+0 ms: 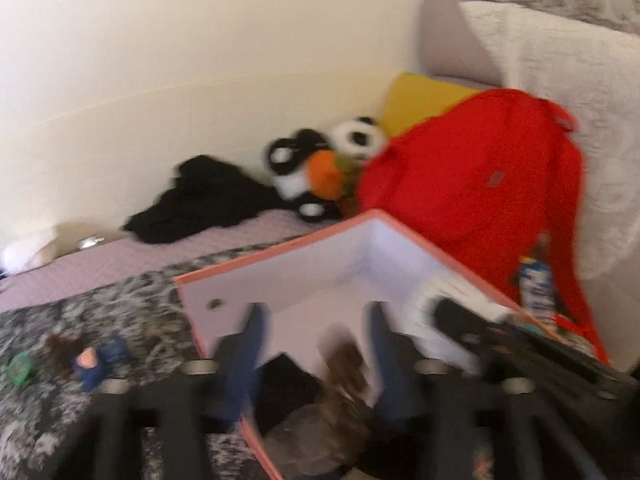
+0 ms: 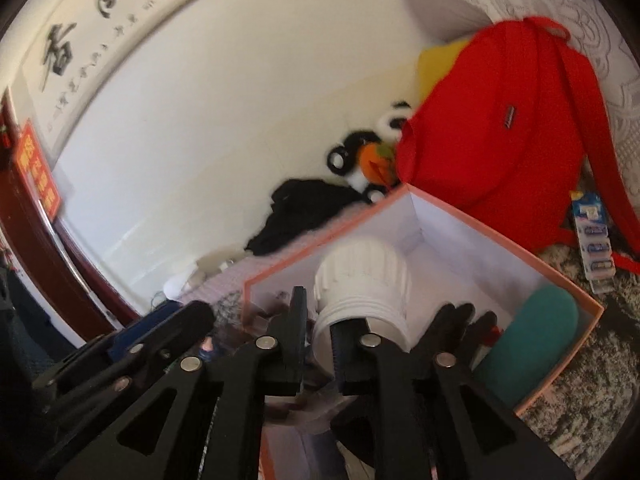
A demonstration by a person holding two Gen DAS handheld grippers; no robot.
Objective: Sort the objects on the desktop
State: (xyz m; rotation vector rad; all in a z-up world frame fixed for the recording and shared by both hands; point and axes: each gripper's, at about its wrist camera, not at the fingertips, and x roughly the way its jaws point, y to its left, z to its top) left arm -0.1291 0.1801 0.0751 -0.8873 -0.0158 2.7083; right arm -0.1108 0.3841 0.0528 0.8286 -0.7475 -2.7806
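Left wrist view (blurred). Left gripper (image 1: 316, 332): held over the near corner of the box (image 1: 280, 256), jaws wide, blue fingers (image 1: 250, 344) spread. A brown, indistinct item (image 1: 346, 364) lay between them; whether they touched it could not be told. Box: pink rim, white inside, on a mottled grey blanket (image 1: 132, 304) on a bed. Small blue figure (image 1: 98, 360) and green item (image 1: 19, 366) lay on the blanket, left of the box. Beyond: black cloth (image 1: 208, 200), panda toy (image 1: 320, 168), red backpack (image 1: 480, 184), yellow cushion (image 1: 420, 100). Blue-and-white pack (image 1: 536, 284) stood just beside the backpack.

Right wrist view. Right gripper (image 2: 320, 320): over the box (image 2: 472, 220), tilted downward, jaws narrowed upon a white jar (image 2: 364, 280), gripping its lower end. Jar: ribbed cap, pointing away from the camera, held above the box's interior. Teal cylinder (image 2: 536, 344) lay inside the box by the right wall. Left gripper (image 2: 160, 336) showed at lower left, outside the box. Blister strip (image 2: 592, 240) lay right of the box, under a backpack (image 2: 492, 132) strap. Wall scroll (image 2: 100, 12) hung above.
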